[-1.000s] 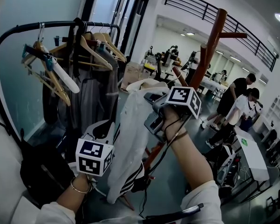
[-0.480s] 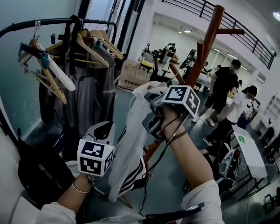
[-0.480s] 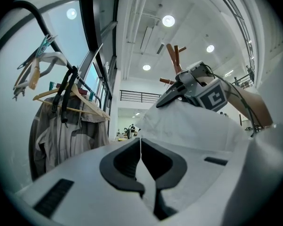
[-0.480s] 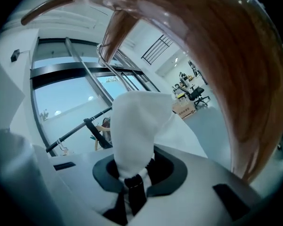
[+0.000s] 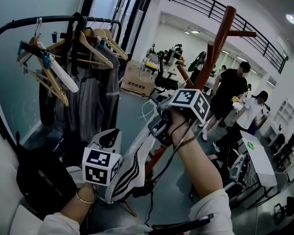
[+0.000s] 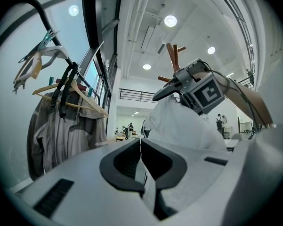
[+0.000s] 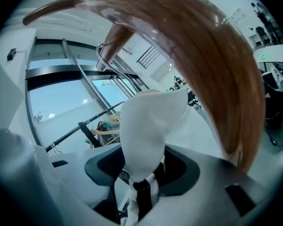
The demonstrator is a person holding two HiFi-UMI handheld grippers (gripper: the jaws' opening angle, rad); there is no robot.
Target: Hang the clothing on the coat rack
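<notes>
Beside the wooden coat rack [image 5: 221, 38], the right gripper's [image 7: 140, 168] fingers are opening — a white, black-striped garment [image 5: 129, 163] bunched between them, draping down towards the left gripper [image 6: 141, 157], whose fingers are pressed together.

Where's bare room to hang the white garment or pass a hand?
Free: the coat rack top peg is bare, and there is open air between rack and garment rail. Crowded: the rail, packed with hangers and clothes.

White sleeves [image 5: 213, 209], thin metal bracelet [image 5: 84, 196] at left; pale grey left gripper [image 6: 141, 157] and right gripper [image 7: 140, 171] bear black-and-white marker cubes [image 5: 100, 166], black cables [image 5: 178, 146].
</notes>
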